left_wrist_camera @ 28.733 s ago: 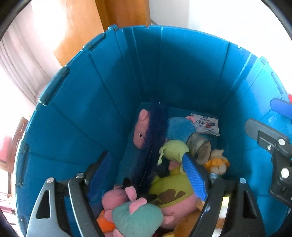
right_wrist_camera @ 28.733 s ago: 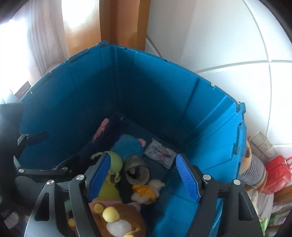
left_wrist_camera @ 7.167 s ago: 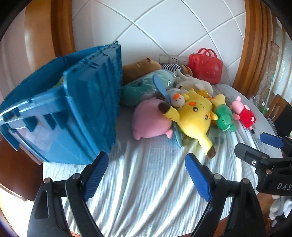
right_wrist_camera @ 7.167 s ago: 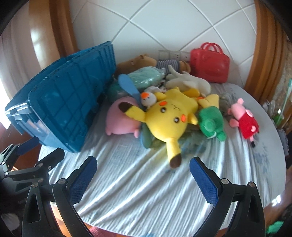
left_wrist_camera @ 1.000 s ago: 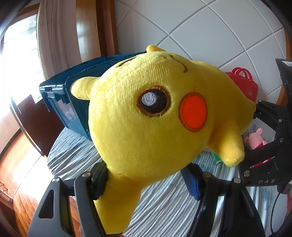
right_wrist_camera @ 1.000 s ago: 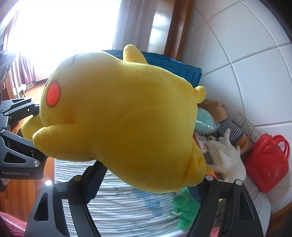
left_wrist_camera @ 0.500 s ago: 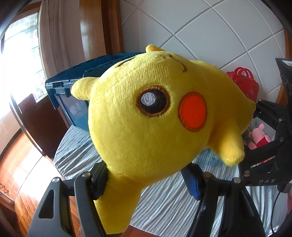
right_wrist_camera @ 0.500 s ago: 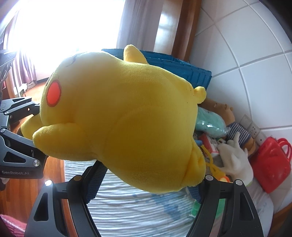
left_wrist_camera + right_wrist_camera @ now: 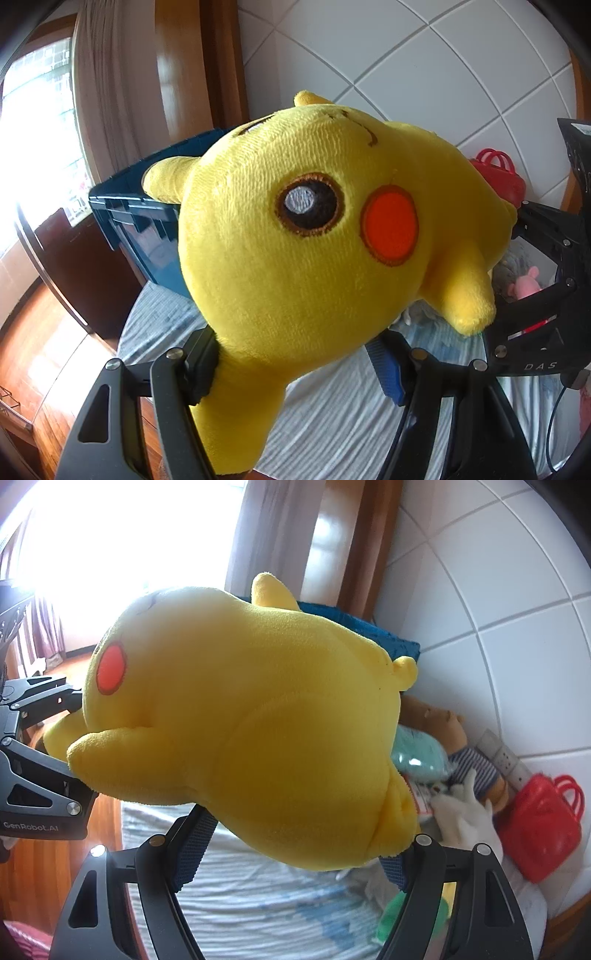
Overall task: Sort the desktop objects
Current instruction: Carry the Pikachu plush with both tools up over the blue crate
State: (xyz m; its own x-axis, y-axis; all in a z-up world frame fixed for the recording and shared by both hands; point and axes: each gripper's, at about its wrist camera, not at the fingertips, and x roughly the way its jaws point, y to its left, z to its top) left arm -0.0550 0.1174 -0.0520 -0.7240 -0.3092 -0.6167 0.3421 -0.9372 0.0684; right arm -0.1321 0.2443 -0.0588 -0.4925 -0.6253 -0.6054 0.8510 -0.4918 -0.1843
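Note:
A big yellow Pikachu plush fills both views and hangs in the air above the table. My left gripper is shut on its head end; its blue pads press into the plush. My right gripper is shut on its body. The blue crate stands behind the plush at the left; its rim shows in the right wrist view. The plush hides most of the crate.
The table has a striped grey cloth. More plush toys lie by the tiled wall: a brown bear, a teal one, a white one, a pink pig. A red plastic case stands at the right.
Both grippers have carried the plush further left toward the crate; the background has slid right and the crate sits nearer the plush. The grip on the plush is unchanged.

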